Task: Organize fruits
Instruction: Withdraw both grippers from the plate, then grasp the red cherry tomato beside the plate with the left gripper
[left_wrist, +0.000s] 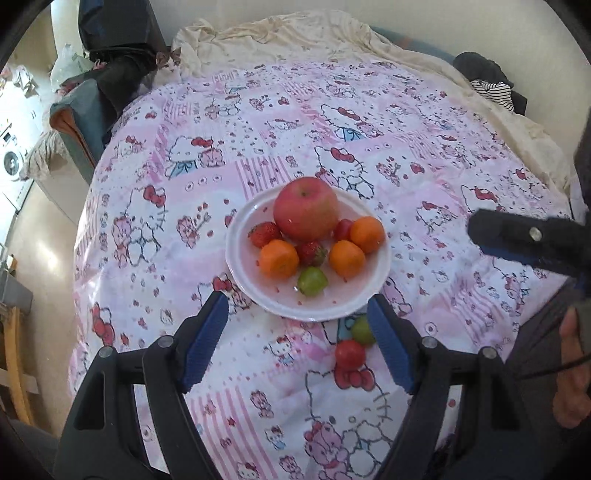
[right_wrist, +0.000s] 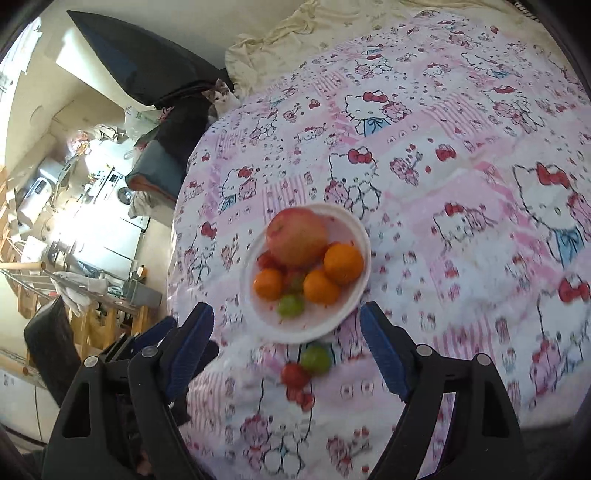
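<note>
A white plate sits on the pink cartoon-print cloth. It holds a big red apple, three oranges, strawberries and a green fruit. In front of the plate, a green fruit and a small red fruit lie on the cloth. My left gripper is open and empty, just short of the plate. My right gripper is open and empty above the two loose fruits; it shows at the right of the left wrist view.
The cloth covers a soft bed-like surface that drops off at the left edge. A cat sits at the far left corner next to dark bags. A cluttered room with wooden furniture lies beyond the left edge. Clothes lie at the far right.
</note>
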